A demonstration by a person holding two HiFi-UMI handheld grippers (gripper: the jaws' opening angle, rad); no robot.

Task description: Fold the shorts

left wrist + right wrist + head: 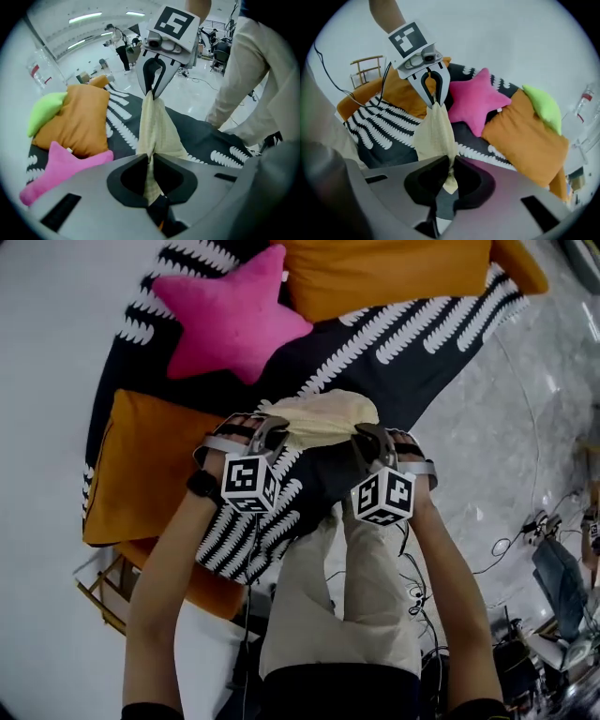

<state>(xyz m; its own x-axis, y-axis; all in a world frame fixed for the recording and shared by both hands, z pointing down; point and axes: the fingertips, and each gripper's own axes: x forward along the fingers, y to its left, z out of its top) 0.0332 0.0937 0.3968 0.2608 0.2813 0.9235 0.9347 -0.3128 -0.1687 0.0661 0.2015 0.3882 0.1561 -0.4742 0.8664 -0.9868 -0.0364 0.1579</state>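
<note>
Cream, crinkly-woven shorts (pixel 323 418) between left gripper (pixel 278 430) and right gripper (pixel 364 434)

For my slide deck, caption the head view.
Left hand-held gripper and right hand-held gripper each clamp the cream shorts above the black-and-white cover.

Bright, even white light from ceiling strips (pixel 86 18) fills all 3 views, leaving soft shadows and a faint sheen on the floor (pixel 525 399). Fisheye bending and dark corners ring each frame; the left gripper (pixel 151 157) blurs close to its lens.
</note>
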